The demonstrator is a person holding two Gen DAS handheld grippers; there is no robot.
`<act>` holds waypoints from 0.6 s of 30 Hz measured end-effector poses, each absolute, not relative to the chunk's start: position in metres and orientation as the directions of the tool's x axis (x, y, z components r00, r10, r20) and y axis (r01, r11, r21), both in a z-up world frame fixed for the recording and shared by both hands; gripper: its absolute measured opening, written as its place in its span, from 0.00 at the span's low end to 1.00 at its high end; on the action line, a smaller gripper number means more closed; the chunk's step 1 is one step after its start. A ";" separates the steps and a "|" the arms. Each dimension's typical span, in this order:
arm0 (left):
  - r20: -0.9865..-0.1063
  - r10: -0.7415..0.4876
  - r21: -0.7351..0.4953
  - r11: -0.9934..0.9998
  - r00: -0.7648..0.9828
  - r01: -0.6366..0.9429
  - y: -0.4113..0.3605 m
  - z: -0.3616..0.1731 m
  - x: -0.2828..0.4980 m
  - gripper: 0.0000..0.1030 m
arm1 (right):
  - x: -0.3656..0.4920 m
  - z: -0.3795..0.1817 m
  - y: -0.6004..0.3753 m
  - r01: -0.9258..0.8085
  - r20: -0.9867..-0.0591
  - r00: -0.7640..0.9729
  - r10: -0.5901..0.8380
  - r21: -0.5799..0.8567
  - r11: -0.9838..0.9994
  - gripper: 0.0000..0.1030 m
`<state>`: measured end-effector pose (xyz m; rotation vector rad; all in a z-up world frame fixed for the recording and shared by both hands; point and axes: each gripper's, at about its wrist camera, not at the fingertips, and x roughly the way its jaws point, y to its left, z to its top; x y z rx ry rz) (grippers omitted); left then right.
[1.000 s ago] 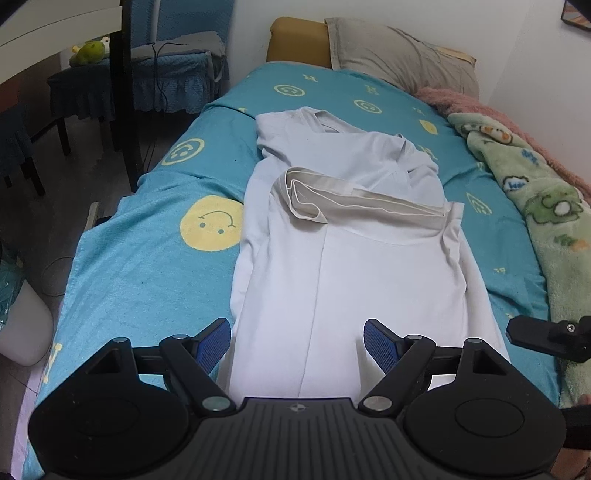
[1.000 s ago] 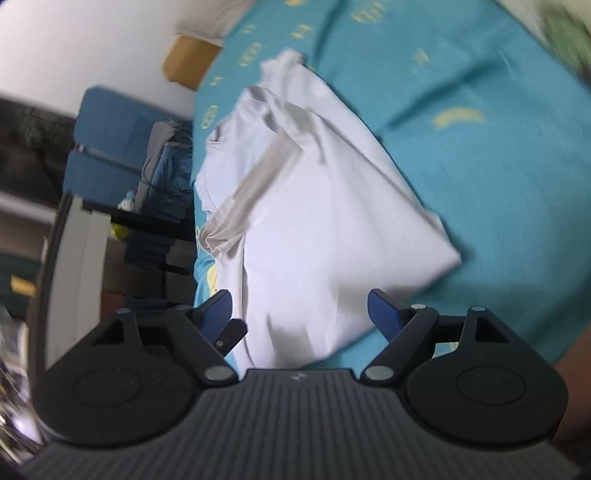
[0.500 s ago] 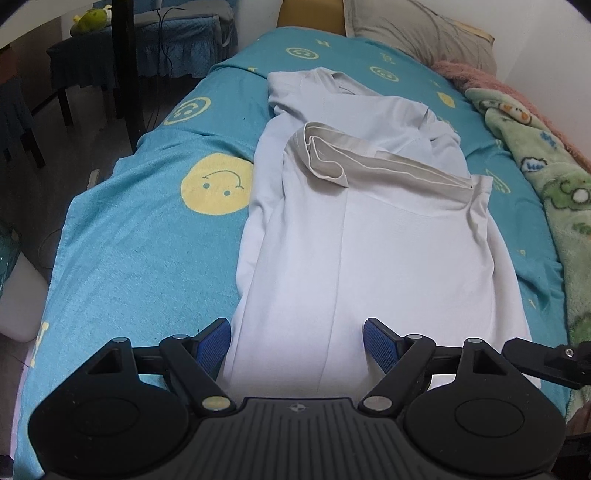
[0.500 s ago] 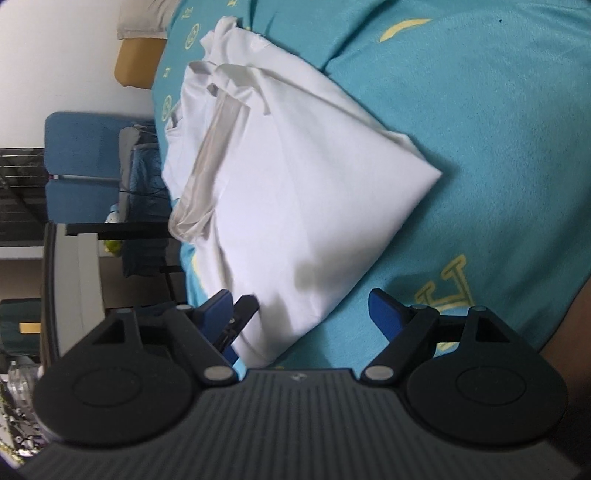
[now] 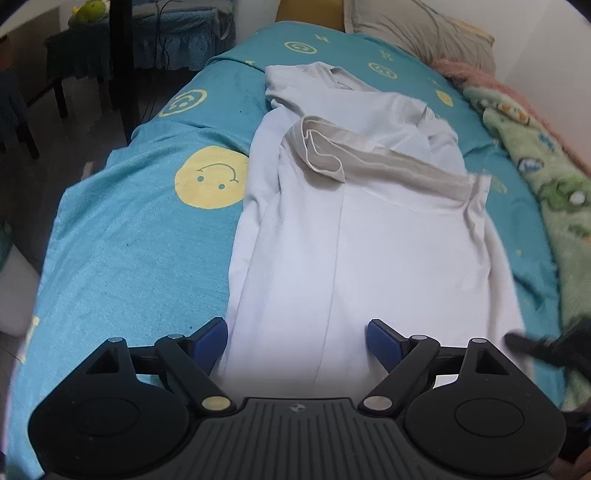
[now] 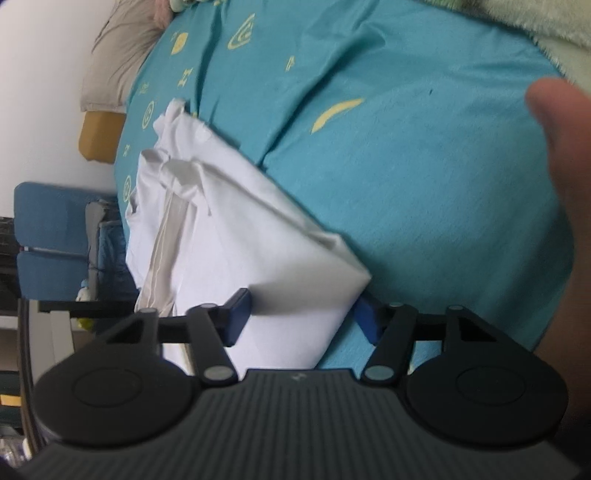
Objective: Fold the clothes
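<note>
No brand or readable writing shows anywhere; the teal bedsheet [image 5: 122, 251] carries only yellow printed marks and smiley faces, one large and several small.

One white garment [image 5: 354, 229] lies lengthwise down the middle of the bed, partly folded, with a beige band [image 5: 373, 158] across its upper part. One grey pillow [image 5: 417, 33] sits at the head, and one green patterned blanket [image 5: 543, 166] runs along the far side.

The left gripper [image 5: 297, 341] has its jaws wide apart over the near hem of the garment, the cloth lying below and between the blue pads [image 5: 210, 338], not pinched.

The right gripper [image 6: 304, 315] is closing, with the near corner of the garment [image 6: 258, 258] between its jaws; the pads are at the cloth's edges (whether they already press it I cannot tell).

Only the left view shows the whole garment, a dark table and a green toy [image 5: 90, 9]. Only the right view shows a blue chair [image 6: 55, 229] and a blurred finger [image 6: 557, 155].
</note>
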<state>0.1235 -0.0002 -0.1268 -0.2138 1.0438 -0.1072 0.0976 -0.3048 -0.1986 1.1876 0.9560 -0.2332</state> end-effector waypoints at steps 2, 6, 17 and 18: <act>-0.827 -0.235 -0.295 0.955 0.510 -0.039 0.011 -0.121 0.122 0.82 | 0.099 -0.200 -0.300 0.607 -0.728 0.600 0.333 0.684 0.404 0.41; -0.753 -0.343 -0.426 0.905 0.562 -0.018 0.026 -0.102 0.110 0.82 | 0.099 -0.196 -0.299 0.592 -0.716 0.614 0.331 0.696 0.407 0.19; -0.591 -0.755 -0.768 0.635 0.283 0.089 -0.017 -0.128 0.098 0.88 | 0.094 -0.168 -0.299 0.453 -0.596 0.721 0.353 0.792 0.409 0.12; -0.603 -0.748 -0.768 0.638 0.279 0.053 -0.018 -0.137 0.101 0.88 | 0.093 -0.167 -0.300 0.451 -0.589 0.727 0.353 0.797 0.401 0.12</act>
